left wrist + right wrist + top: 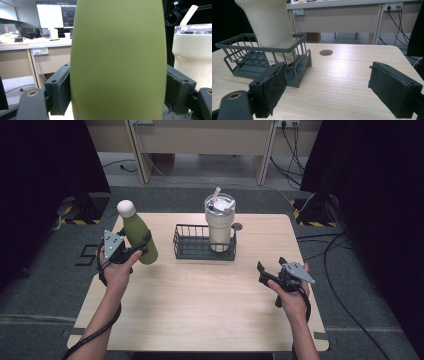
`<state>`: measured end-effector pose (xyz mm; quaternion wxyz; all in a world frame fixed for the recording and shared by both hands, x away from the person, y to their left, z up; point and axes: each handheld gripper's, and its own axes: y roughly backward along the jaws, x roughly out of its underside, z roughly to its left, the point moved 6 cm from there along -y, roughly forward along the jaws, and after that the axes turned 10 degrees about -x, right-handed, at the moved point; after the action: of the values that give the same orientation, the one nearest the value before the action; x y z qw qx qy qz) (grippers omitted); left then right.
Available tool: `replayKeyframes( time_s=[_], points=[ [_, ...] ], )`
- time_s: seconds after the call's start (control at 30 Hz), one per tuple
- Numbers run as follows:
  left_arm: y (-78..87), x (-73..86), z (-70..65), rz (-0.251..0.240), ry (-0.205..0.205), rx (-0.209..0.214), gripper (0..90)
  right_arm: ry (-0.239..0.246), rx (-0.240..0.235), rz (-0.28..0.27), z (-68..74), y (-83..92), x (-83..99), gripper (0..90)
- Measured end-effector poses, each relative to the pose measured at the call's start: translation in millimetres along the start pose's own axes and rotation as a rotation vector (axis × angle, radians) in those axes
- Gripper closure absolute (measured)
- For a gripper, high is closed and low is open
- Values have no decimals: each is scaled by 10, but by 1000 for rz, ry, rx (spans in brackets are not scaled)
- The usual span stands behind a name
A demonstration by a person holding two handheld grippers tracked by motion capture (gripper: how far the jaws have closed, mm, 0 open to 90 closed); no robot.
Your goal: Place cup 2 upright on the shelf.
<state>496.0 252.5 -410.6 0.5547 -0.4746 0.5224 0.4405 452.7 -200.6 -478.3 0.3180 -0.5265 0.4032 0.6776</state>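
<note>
High view: left gripper (131, 251) clamped around green bottle (139, 238) with cream cap, held tilted above the table's (200, 310) left edge, well left of the wire basket (186, 245); left gripper view: both pads pressed on the bottle's (117, 60) sides, tumbler (192, 52) just to its right; cream tumbler (219, 222) with clear lid and straw stands in the basket's right end; right gripper (266, 274) low over the table near its right edge, apart from everything; right gripper view: jaws spread wide, nothing between them, bare table (352, 82) ahead, basket (262, 57) and tumbler (269, 25) beyond the left jaw
</note>
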Motion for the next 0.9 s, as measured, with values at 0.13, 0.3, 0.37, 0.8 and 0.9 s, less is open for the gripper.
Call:
replayKeyframes(
  time_s=[0.13, 0.3, 0.37, 0.8, 0.9],
  points=[
    [-15, -22, -19, -2, 2, 3, 213, 6, 0, -1, -5, -2, 3, 147],
    [-35, -63, -40, -8, 6, 9, 213, -4, -2, 2, 7, -6, 13, 148],
    [-45, -81, -44, -13, 10, 8, 213, 0, -2, 3, 3, -8, 17, 148],
    [-85, -157, -65, -27, 8, 12, 214, 0, -1, 11, 6, -19, 36, 148],
    [-91, -168, -71, -28, 6, 14, 213, 2, -1, 11, 6, -20, 37, 148]
  ],
)
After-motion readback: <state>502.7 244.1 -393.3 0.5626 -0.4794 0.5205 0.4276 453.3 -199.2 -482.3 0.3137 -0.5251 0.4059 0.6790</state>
